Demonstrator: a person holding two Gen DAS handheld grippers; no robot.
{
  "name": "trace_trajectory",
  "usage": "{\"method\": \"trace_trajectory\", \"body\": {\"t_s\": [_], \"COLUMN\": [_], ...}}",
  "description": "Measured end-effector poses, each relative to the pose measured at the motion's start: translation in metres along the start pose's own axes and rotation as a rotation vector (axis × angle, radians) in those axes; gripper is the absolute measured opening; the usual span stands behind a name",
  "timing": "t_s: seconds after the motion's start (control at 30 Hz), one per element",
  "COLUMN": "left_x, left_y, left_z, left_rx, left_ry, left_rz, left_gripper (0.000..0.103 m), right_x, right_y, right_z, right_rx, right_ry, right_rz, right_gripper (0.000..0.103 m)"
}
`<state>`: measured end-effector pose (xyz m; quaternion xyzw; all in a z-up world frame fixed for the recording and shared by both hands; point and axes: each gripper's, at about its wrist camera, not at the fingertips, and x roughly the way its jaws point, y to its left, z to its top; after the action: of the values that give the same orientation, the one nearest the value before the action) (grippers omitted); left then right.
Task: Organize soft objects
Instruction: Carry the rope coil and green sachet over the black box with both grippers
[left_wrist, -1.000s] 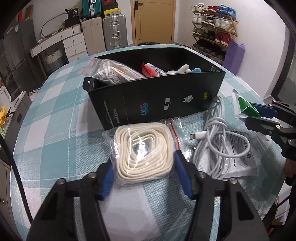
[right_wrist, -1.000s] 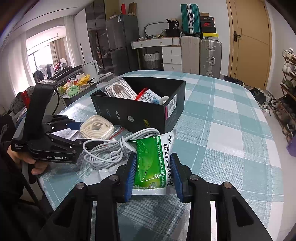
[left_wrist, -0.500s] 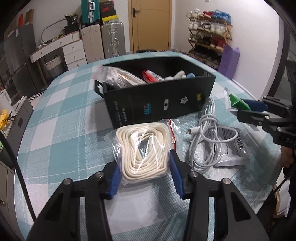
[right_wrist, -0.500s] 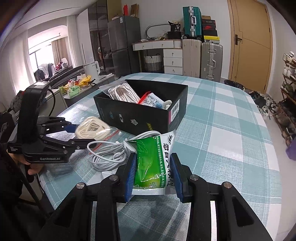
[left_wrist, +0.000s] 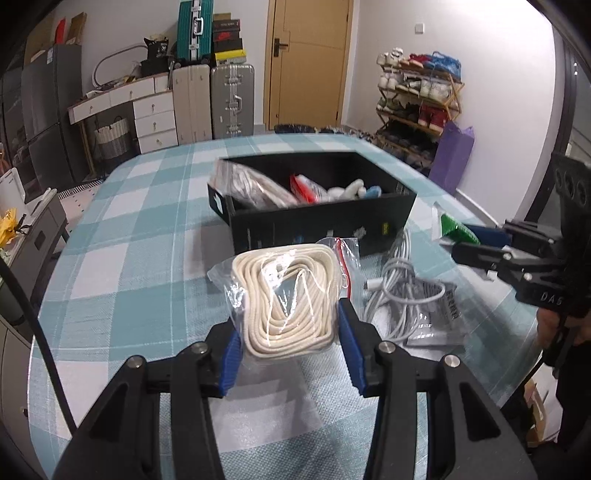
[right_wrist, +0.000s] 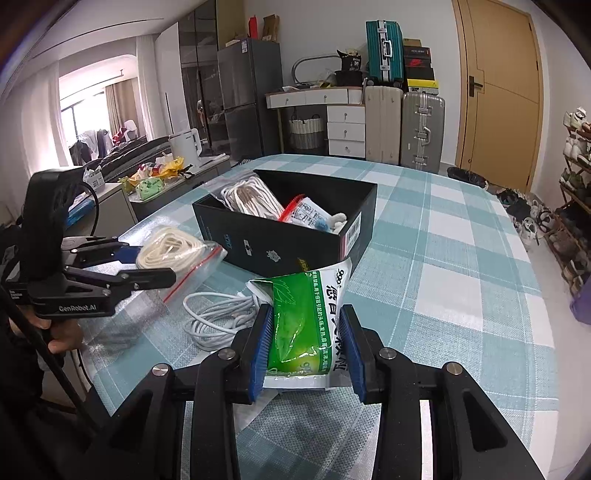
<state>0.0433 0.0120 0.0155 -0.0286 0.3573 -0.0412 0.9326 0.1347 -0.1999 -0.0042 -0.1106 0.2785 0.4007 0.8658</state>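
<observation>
White walls. Wooden door (right_wrist: 496, 92) upper right of right-wrist frame. Left of it: two upright suitcases (right_wrist: 402, 127), teal suitcase (right_wrist: 384, 61) stacked above, white drawer unit (right_wrist: 345, 131), woven basket (right_wrist: 306, 133) under desk, dark fridge (right_wrist: 247, 99). Bright curtained window (right_wrist: 92, 114) far left. Shoe rack (left_wrist: 421, 99) and purple bag (left_wrist: 452, 155) at right of left-wrist frame. Table (right_wrist: 461, 258) wears teal-and-white check cloth.

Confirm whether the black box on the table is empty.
No, the black box already holds a bagged coil of rope and a red-and-white packet.
</observation>
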Motion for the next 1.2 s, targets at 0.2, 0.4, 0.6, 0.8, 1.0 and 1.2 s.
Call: {"method": "trace_trajectory", "body": {"t_s": [0.2,0.4,0.6,0.8,1.0,1.2], "left_x": [-0.014,-0.022,-0.018,-0.008,0.006,0.018], "left_y": [0.003,0.002,0.002,0.003,0.006,0.008], "left_z": [0.014,0.031,0.05,0.064,0.074,0.083], "left_rx": [-0.014,-0.01,-0.004,-0.006,-0.011,-0.013], "left_ry": [-0.056,-0.104,-0.126,-0.129,-0.12,-0.113], "left_rz": [-0.013,-0.019,-0.017,-0.013,-0.007,0.006], "left_gripper": [0.046,0.046,0.046,0.046,0.046,0.046], "right_x": [-0.005,-0.009,-0.007,-0.002,0.007,0.014], "right_y": [0.002,0.005,0.008,0.009,0.009,0.007], "right_z": [0.012,0.027,0.041,0.056,0.069,0.082], "right_rx": [-0.009,-0.004,0.0,0.004,0.01,0.021], "right_ry": [-0.025,-0.054,-0.074,-0.089,-0.091,-0.091], "right_rz": [-0.01,-0.012,-0.01,-0.012,-0.011,-0.006], "right_gripper": [0.036,0.036,0.036,0.036,0.036,0.036]}}
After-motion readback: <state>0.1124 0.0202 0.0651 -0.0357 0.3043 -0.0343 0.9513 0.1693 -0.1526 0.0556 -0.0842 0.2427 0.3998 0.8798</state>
